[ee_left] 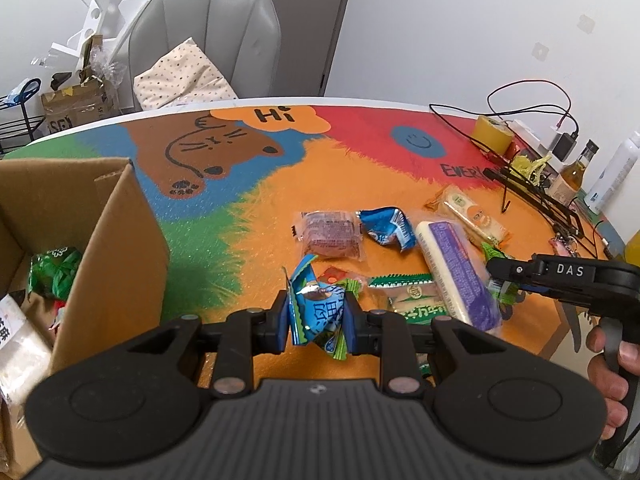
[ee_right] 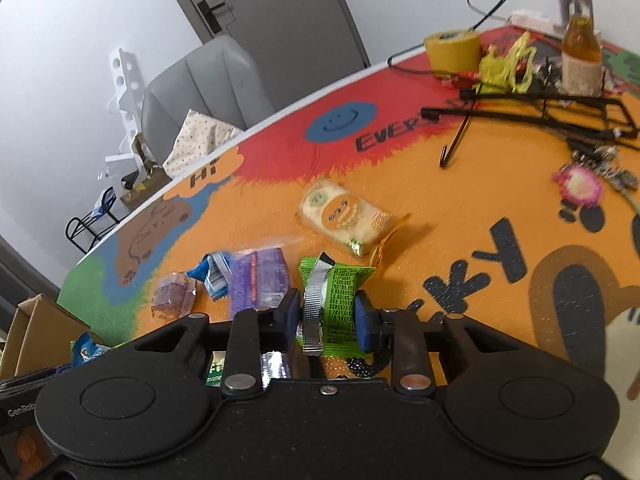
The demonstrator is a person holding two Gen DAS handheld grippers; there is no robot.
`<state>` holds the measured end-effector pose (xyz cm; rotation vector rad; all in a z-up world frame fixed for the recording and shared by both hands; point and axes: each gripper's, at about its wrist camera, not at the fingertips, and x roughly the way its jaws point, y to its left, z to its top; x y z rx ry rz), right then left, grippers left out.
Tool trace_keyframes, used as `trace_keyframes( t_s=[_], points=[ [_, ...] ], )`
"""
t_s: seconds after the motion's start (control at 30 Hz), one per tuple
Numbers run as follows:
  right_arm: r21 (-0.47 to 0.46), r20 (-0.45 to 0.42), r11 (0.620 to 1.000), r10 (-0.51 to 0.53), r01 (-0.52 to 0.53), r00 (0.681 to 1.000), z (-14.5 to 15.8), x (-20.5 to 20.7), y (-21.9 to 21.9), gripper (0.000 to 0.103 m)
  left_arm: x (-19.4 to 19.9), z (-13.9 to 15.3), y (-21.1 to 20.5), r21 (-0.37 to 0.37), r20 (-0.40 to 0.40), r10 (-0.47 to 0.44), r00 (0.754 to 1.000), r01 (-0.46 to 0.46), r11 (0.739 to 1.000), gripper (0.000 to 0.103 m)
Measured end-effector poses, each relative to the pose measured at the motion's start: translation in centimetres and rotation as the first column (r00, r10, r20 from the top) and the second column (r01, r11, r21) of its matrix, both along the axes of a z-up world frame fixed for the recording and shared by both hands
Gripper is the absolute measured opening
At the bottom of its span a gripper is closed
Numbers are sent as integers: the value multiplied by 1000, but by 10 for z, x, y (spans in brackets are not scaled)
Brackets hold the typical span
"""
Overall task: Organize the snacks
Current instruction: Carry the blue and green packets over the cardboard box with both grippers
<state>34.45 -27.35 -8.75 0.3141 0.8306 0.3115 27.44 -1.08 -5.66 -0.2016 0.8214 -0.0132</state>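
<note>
— What does the left gripper (ee_left: 316,314) have?

— Its pads are clamped on a blue snack packet (ee_left: 318,312), crumpled and lifted above the table (ee_left: 280,216).

— And the right gripper (ee_right: 327,316)?

— Closed on a green snack packet (ee_right: 338,300) with a silver seam, pinched between both pads.

— What lies around them?

— Just beyond the left gripper sit a purple-brown cake in clear wrap (ee_left: 330,234), a second blue packet (ee_left: 386,228) to its right, then a long purple-and-white bar (ee_left: 456,268). A green-and-white packet (ee_left: 416,298) lies near, touching the bar's left side. Farther right is an orange-labelled cake (ee_left: 470,212).

— Where is the box?

— The cardboard box (ee_left: 116,248) stands at the left edge, open, with a green packet (ee_left: 54,272) inside.

— Anything far off?

— A roll of yellow tape (ee_left: 491,133), a bottle (ee_left: 574,170) and cables (ee_left: 520,92) at the far right, and a grey chair (ee_left: 216,40) behind the table.
</note>
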Motion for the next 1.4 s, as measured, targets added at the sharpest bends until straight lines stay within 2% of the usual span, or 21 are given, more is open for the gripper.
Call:
trace_keyframes(
  t_s=[0.23,0.53,1.0,1.4],
  points=[
    [2,57,1000,-25,25,998,21,-11,-4,27,-5,16,-5,14,35,-23,999,23,1000,25],
    [-4,121,1000,10,-10,993,43,-30,12,27,-22,39,4,17,95,1,995,-3,1000,25],
    [2,180,992,127,-130,975,64,-51,66,27,-65,65,46,0,173,91,981,-93,996,25],
    [-16,205,964,263,-266,943,79,-71,129,27,-103,71,96,-6,172,184,968,-185,983,25]
  ],
)
